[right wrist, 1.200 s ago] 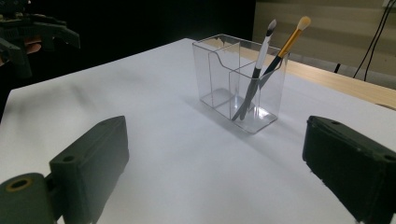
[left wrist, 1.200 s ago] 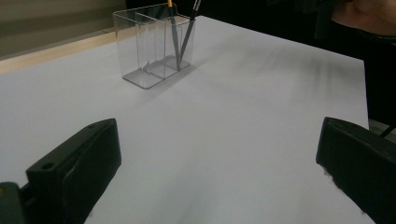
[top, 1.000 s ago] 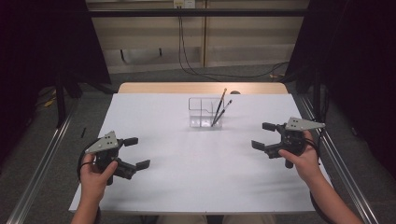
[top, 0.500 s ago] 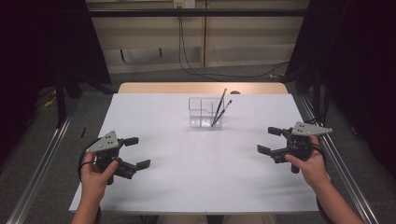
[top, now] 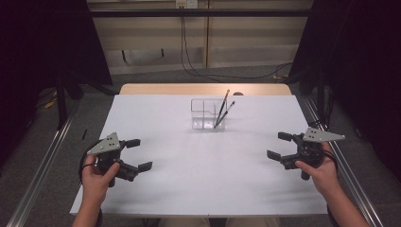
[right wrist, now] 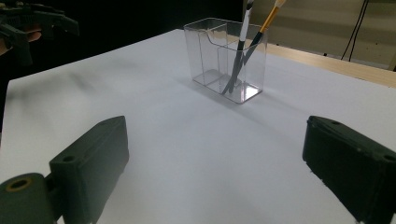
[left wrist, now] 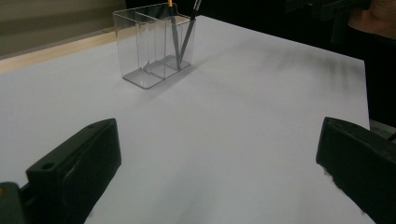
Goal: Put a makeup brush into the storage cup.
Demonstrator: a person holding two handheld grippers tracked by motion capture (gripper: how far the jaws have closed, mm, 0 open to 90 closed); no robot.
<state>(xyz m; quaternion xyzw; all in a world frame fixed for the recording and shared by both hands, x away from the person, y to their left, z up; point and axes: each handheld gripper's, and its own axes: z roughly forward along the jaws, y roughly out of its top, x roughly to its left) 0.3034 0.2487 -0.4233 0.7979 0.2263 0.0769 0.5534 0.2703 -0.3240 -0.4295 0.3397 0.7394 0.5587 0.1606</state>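
Observation:
A clear plastic pen holder (top: 202, 115) stands at the far middle of the white table top (top: 203, 184). A yellow-tipped pencil (top: 222, 106) and a dark pen (top: 229, 108) lean in its right compartment. My left gripper (top: 140, 154) is open at the near left, held by a hand, with nothing between its jaws. At the near right my right gripper (top: 277, 145) is open and just as empty. The left gripper view has the holder (left wrist: 152, 46) far ahead of my open left gripper (left wrist: 219, 172). Beyond my open right gripper (right wrist: 215, 172) stands the holder (right wrist: 226, 60).
A strip of wooden table (top: 203, 89) shows past the white sheet. Metal rails (top: 45, 161) run along the floor on both sides. Cables (top: 208, 66) hang at the back wall. Dark curtains flank the table.
My right gripper has moved to the right and a little nearer the table's front edge, still open. The left gripper and the holder have not moved.

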